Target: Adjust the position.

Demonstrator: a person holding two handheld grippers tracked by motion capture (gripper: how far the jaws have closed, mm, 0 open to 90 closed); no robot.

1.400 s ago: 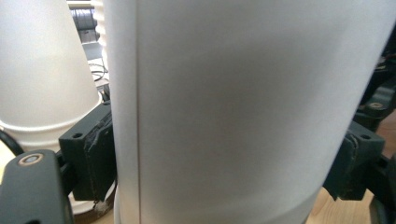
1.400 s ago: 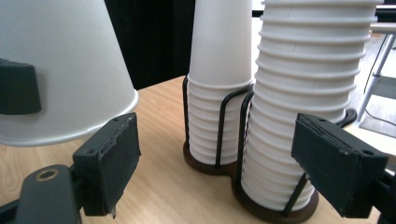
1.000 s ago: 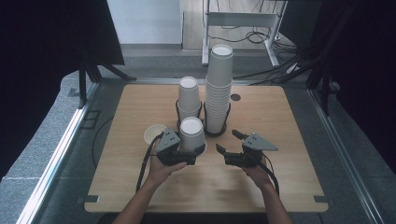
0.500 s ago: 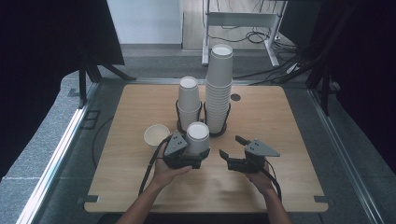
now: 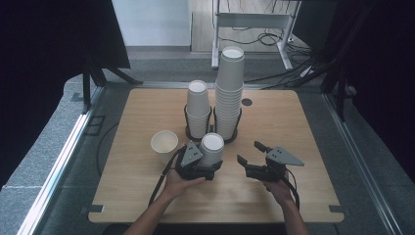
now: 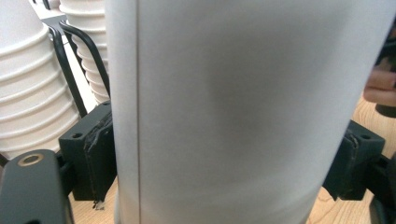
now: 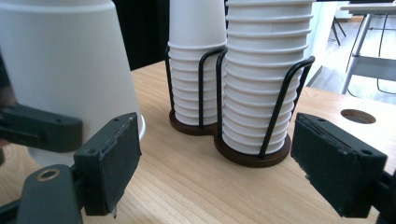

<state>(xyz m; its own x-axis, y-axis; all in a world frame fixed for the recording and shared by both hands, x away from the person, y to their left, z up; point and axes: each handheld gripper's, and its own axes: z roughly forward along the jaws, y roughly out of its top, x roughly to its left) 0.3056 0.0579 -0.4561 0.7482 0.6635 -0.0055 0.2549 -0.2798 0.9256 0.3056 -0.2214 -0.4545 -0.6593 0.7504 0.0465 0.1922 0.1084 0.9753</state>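
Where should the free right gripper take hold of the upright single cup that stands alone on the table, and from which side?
Grip the lone cup on its side wall just under the rolled rim, jaws level, coming from the front. It stands mouth up and tapers downward, so the wall is widest and stiffest near the rim. The right gripper is open and empty; the left gripper is shut on an upside-down cup.

Left claw (image 5: 209, 169) clamped, jaws level; right claw (image 5: 248, 157) jaws apart, low over table
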